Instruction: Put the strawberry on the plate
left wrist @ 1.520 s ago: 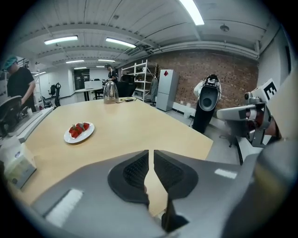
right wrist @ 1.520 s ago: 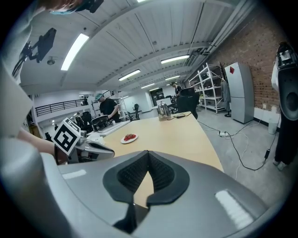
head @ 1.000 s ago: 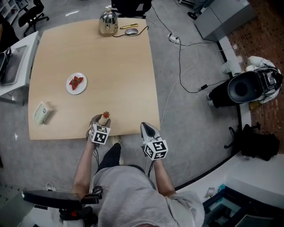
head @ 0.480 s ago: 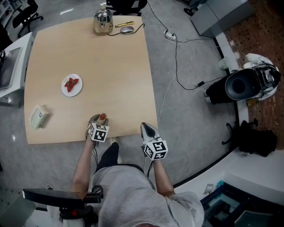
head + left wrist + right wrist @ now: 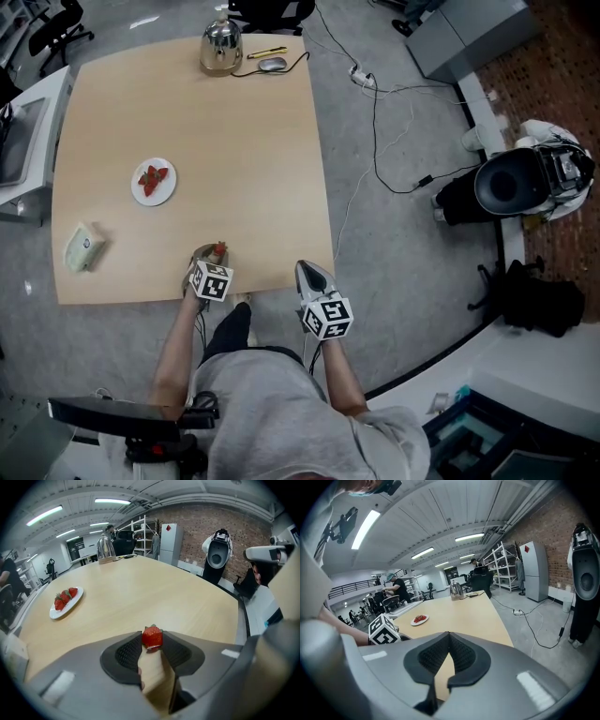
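Note:
A red strawberry (image 5: 152,637) sits on the table's near edge between the fingertips of my left gripper (image 5: 152,640). The jaws are closing and both pads touch the berry's sides. From the head view the strawberry (image 5: 219,249) shows just ahead of the left gripper (image 5: 215,255). The white plate (image 5: 155,198), holding other strawberries, lies further in on the table's left half; the left gripper view has the plate (image 5: 55,615) at far left. My right gripper (image 5: 312,274) hangs off the table's near right corner, its jaws shut with nothing in them (image 5: 449,633).
A steel kettle (image 5: 221,50), a mouse (image 5: 273,64) and a pencil (image 5: 265,51) are at the table's far edge. A small pale box (image 5: 82,248) lies near the left front corner. Cables (image 5: 377,103) run over the floor on the right.
The left gripper's jaws have drawn in onto the strawberry. Both grippers stay in nearly the same places; the head view has shifted a little.

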`<state>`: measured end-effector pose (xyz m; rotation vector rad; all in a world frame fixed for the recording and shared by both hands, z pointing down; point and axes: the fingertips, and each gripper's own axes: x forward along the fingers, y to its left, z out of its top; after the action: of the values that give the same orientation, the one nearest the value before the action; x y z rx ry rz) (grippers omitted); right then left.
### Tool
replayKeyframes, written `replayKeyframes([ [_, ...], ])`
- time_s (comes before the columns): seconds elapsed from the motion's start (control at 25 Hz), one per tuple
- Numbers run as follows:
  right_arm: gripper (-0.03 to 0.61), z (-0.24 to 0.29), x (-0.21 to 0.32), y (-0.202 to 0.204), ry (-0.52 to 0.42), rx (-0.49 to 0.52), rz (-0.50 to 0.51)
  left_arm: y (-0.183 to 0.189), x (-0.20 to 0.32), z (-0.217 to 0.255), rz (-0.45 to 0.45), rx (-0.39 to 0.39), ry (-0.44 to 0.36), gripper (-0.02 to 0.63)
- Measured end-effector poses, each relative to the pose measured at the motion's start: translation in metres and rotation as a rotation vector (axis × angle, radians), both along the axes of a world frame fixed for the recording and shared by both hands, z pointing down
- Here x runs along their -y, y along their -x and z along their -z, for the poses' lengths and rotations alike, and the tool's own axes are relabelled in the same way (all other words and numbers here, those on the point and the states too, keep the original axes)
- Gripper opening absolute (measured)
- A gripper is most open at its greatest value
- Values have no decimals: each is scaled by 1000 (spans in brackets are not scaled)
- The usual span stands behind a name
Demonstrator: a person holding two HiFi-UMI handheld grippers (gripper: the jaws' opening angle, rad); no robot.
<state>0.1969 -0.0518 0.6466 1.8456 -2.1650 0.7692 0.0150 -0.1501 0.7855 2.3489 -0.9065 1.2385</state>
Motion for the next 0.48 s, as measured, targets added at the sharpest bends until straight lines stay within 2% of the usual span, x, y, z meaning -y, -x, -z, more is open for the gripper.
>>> replayKeyframes([
  [0.48, 6, 3, 29, 11, -25, -1, 38, 11, 18, 25, 31, -35, -48, 154],
])
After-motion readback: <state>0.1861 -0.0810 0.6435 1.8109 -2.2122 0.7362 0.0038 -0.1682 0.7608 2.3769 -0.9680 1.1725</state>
